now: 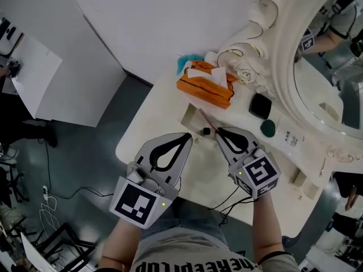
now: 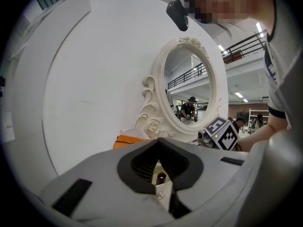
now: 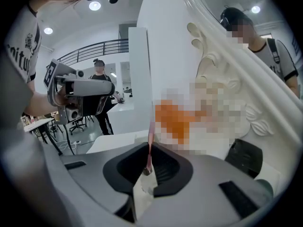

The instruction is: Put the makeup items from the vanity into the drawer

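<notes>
My right gripper [image 1: 217, 131] is shut on a slim pink makeup stick [image 1: 207, 120], which slants up and away over the white vanity top [image 1: 142, 135]. The same stick [image 3: 149, 148] rises from between that gripper's jaws [image 3: 147, 170]. My left gripper [image 1: 190, 136] hovers just to the left with its jaws shut and nothing in them. A small black item [image 1: 206, 131] lies between the two sets of tips, and shows through the left jaws' hollow [image 2: 161, 178]. A small open drawer [image 1: 188, 117] sits just beyond the tips. I cannot tell whether the black item lies in it.
An orange tissue box [image 1: 207, 86] and a teal item [image 1: 187, 62] stand behind the drawer. A black compact [image 1: 261, 105] and a dark green round item [image 1: 268, 128] lie at the foot of the ornate white mirror [image 1: 283, 50]. The table edge drops to grey floor at the left.
</notes>
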A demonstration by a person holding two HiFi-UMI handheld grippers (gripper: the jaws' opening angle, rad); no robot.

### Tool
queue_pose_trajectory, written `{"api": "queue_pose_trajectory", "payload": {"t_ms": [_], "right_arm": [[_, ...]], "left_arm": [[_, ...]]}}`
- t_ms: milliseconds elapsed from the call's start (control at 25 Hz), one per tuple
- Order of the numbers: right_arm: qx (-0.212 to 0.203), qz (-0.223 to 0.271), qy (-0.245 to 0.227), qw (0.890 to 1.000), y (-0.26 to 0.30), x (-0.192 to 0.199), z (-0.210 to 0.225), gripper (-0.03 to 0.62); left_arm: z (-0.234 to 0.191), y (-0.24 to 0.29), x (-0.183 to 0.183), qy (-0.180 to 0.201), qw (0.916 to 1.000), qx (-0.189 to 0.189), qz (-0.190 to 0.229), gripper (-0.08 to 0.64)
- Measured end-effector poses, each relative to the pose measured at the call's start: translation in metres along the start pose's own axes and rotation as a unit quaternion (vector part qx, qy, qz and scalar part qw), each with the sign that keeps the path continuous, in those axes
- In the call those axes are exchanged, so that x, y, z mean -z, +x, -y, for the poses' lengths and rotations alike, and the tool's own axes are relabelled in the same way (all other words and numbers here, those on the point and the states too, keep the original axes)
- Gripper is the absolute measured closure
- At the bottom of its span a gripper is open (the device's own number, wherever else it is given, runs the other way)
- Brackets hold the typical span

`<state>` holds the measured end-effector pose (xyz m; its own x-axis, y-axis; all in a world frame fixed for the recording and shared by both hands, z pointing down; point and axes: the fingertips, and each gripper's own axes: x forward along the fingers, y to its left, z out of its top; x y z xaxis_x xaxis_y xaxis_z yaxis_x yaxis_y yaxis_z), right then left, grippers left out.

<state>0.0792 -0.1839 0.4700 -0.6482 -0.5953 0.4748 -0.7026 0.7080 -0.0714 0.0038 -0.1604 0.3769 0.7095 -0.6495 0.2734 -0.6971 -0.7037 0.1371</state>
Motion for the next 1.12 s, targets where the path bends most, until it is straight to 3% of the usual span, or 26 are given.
{"api": "queue_pose_trajectory", "payload": {"t_ms": [560, 1120], "right_arm": [[-0.009, -0.042, -0.012, 0.999, 0.018, 0.017, 0.004, 0.549], [-0.005, -0.048, -0.008, 0.999, 0.028, 0.019, 0.005, 0.541]], "left_arm": [[-0.009, 0.001, 0.004, -0.004, 1.0000, -0.007, -0.003, 0.540], [-0.015, -0.002, 0.004, -0.007, 0.9999, -0.013, -0.003, 0.540]]}}
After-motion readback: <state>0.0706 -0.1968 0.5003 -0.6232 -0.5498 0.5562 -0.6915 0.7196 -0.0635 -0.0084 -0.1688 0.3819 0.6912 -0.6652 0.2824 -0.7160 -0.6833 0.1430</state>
